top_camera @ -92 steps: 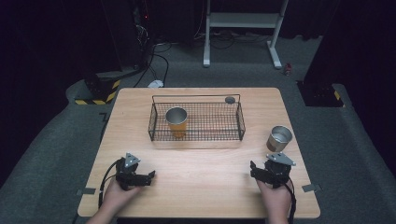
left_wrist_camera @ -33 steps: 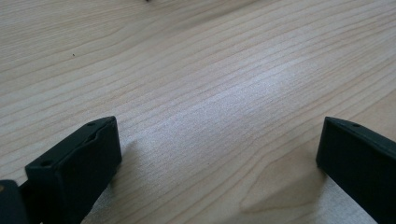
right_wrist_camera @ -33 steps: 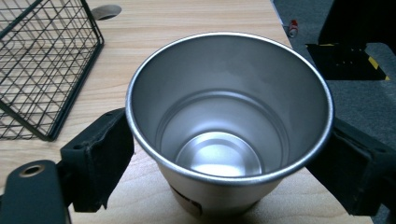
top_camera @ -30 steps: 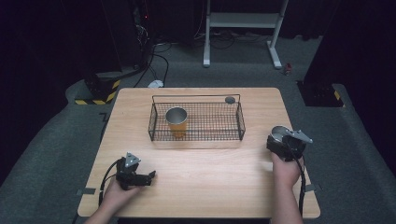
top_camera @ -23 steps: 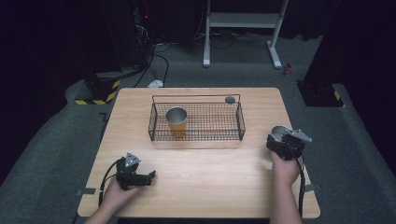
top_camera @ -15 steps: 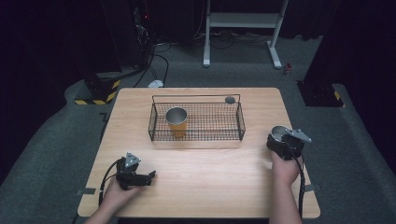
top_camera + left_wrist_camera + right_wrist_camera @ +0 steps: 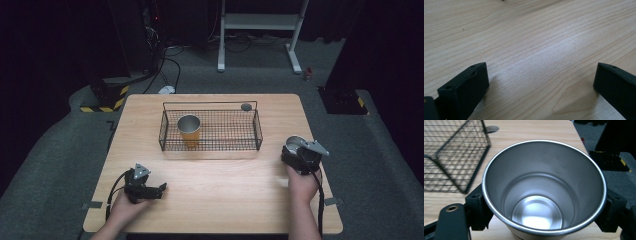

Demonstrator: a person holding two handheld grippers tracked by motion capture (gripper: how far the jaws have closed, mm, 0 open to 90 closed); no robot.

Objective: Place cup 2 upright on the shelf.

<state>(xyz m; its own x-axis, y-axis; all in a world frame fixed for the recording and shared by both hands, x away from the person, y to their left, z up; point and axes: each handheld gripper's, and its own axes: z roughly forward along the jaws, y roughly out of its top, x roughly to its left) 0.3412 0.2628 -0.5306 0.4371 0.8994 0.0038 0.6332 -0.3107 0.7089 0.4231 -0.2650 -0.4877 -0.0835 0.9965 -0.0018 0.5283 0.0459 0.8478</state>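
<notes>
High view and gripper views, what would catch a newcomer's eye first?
The shiny steel cup gripped between the right hand-held gripper jaws near the table's right edge. Next, the black wire basket at the table's middle, holding an orange metal-rimmed cup.

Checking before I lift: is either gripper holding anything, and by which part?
The right gripper has the metal cup between its jaws, at the side walls just below the rim. The left gripper is open over the bare table.
</notes>
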